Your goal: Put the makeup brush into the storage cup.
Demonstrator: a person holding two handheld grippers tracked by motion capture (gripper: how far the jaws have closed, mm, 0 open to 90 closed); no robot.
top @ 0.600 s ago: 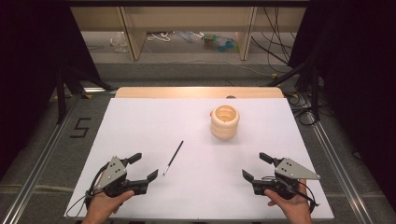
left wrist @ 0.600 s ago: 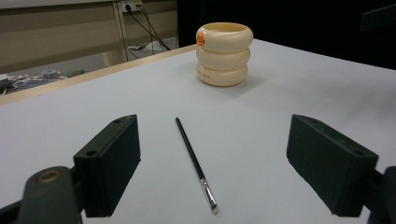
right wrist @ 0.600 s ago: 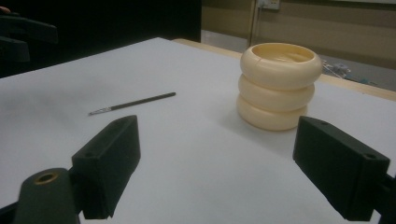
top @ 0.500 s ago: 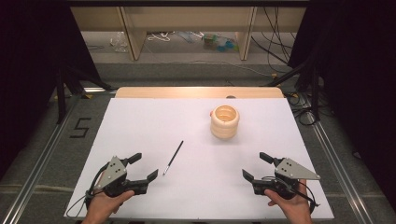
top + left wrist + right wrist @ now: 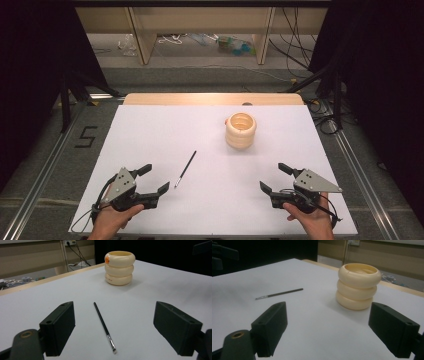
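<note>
A thin black paintbrush [image 5: 185, 169] lies on the white table sheet [image 5: 150, 135], bristle tip toward the near edge. Farther back and to the right stands a cream holder [image 5: 240, 130] shaped like three stacked rings, open at the top. My left gripper [image 5: 153, 179] rests near the front left, just left of the brush tip, its jaws wide apart and empty. In the left gripper view the paintbrush [image 5: 104, 327] lies ahead between the jaws, the holder [image 5: 119, 267] beyond. My right gripper [image 5: 274, 177] rests open and empty at the front right; its view shows the holder [image 5: 358, 286] and paintbrush [image 5: 279, 293].
The wooden table edge [image 5: 210, 98] runs along the back of the sheet. Metal rails [image 5: 47, 170] flank the table on both sides. Beyond it, cables and clutter [image 5: 235, 45] lie on the floor under wooden shelving. Dark curtains close both sides.
</note>
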